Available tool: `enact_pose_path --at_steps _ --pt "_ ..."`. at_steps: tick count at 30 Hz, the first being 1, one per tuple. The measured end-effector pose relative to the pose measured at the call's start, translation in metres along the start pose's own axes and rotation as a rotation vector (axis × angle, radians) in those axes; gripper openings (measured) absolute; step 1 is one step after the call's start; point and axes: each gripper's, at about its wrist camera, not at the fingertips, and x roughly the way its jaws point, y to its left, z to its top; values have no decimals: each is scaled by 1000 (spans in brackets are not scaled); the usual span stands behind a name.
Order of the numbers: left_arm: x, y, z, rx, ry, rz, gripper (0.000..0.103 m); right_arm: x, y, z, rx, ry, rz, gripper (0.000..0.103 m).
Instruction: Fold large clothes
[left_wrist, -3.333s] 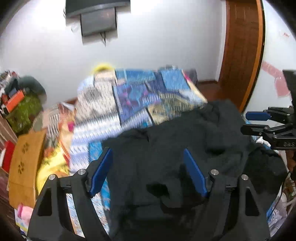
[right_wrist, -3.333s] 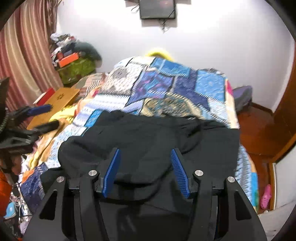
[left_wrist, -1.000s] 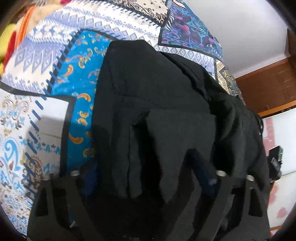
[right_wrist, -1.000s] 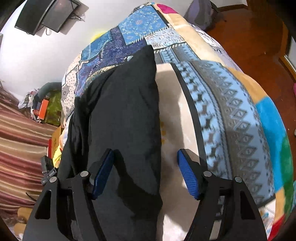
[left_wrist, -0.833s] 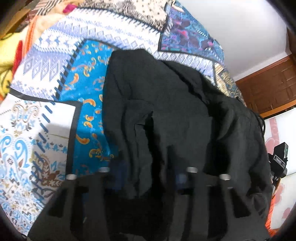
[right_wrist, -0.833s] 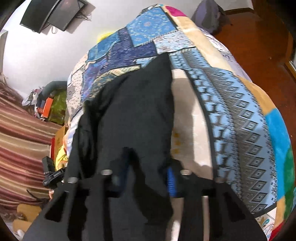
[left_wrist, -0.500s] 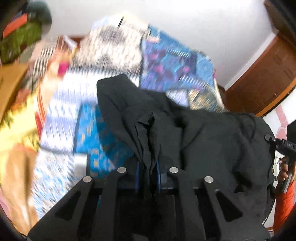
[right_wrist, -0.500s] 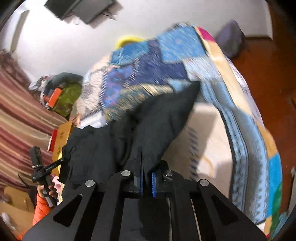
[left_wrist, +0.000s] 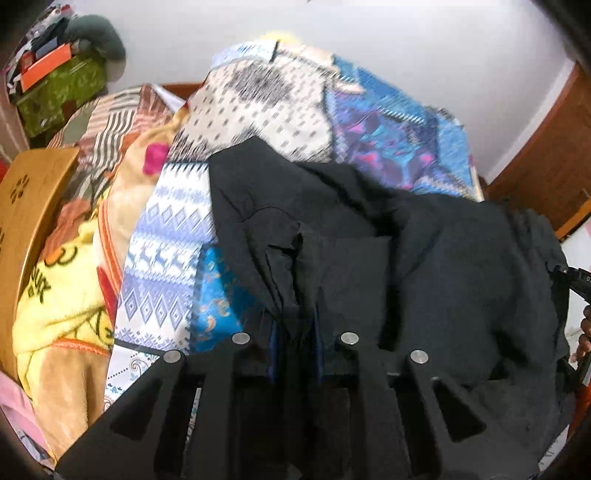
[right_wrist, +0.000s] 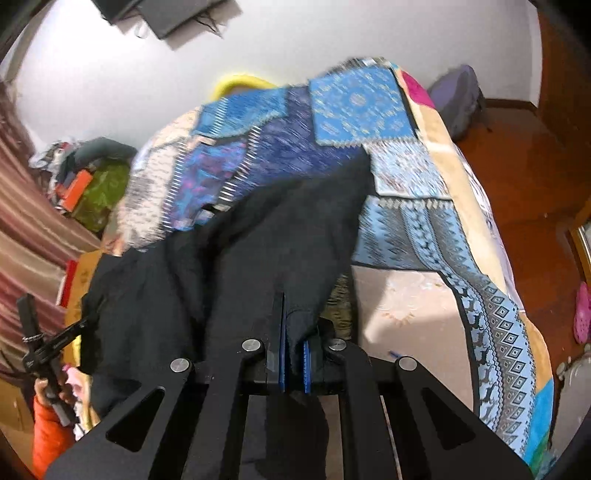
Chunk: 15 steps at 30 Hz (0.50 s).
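Observation:
A large black garment (left_wrist: 424, 266) lies crumpled across the near end of a bed with a patchwork blue quilt (left_wrist: 280, 96). My left gripper (left_wrist: 295, 332) is shut on a bunched near-left edge of the garment and holds it lifted off the quilt. In the right wrist view the same garment (right_wrist: 258, 251) stretches from the bed to my right gripper (right_wrist: 293, 350), which is shut on its near-right edge, also lifted. The blue pads are nearly hidden by cloth. The left gripper (right_wrist: 48, 347) shows at the far left of the right wrist view.
Yellow and orange blankets (left_wrist: 62, 295) and a wooden board (left_wrist: 26, 206) lie left of the bed. Green bag and clutter (left_wrist: 55, 88) sit in the far left corner. A wooden door (left_wrist: 546, 162) is on the right. Red-brown floor with a pink shoe (right_wrist: 581, 314) lies right of the bed.
Both grippers came down onto the garment's near edge, closed on it, and have lifted it up off the quilt. The views have tilted up toward the far wall.

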Motion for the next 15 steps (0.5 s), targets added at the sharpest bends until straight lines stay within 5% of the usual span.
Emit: enact_pose_path --at_steps 9,15 --pt "27 6 -10 -11 50 75 27 4 2 -7 -66 -2 -82 8" --pt "-2 -8 -16 73 -1 166 27 -18 26 -21 -194 -42 -201 10"
